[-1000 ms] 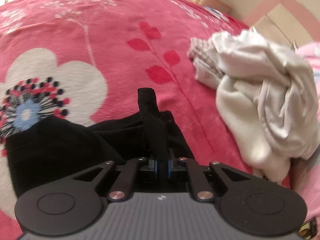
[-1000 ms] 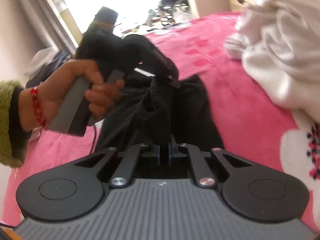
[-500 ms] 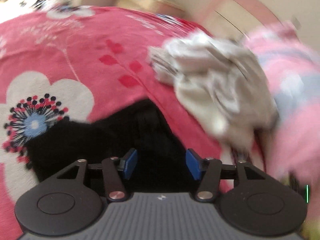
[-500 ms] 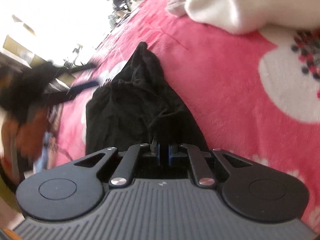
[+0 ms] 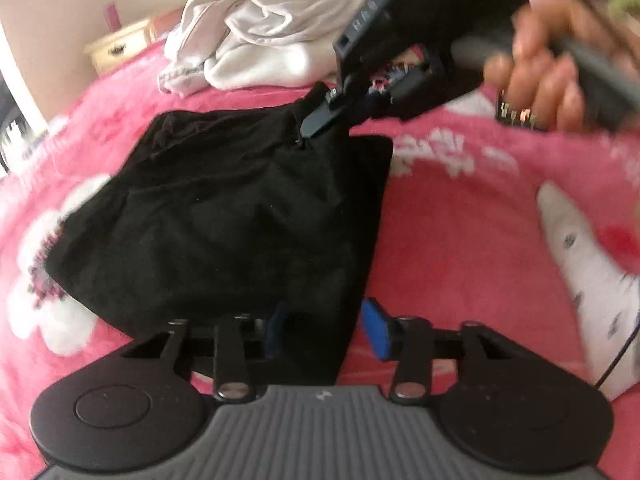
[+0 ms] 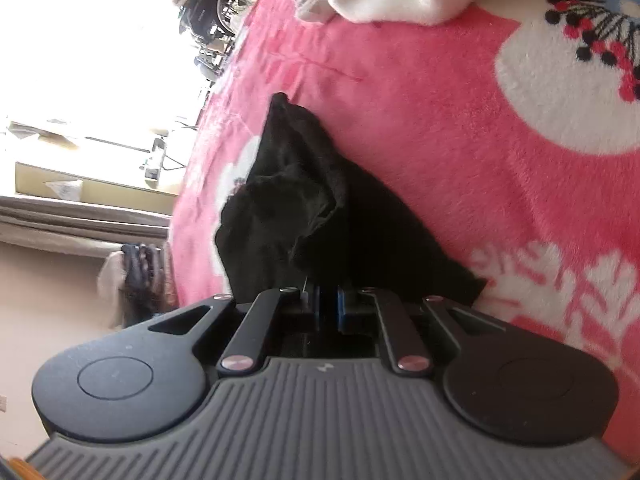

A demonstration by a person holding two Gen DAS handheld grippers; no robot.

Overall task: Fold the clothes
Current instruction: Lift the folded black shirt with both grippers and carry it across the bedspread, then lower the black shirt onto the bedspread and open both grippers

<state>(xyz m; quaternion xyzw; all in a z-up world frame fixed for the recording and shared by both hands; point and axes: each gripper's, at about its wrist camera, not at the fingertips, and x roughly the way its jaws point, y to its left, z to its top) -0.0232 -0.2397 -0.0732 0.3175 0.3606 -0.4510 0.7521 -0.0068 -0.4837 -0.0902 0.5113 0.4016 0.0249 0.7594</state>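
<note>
Black garment (image 5: 240, 216) lies flat-ish on pink blanket (image 5: 460, 248), white clothes pile (image 5: 276, 28) beyond it. Right gripper (image 6: 327, 308) pinched closed on far garment corner, cloth between pads; seen from left view (image 5: 316, 120) that corner lifted slightly. Left gripper (image 5: 324, 328) at near edge, jaws just been closing, part-open; garment edge sits between fingers, right pad (image 5: 378, 330) clear of cloth, so no grip yet. Long axis runs from left gripper toward right. Left nearer to free near corner; judge next grab there.
</note>
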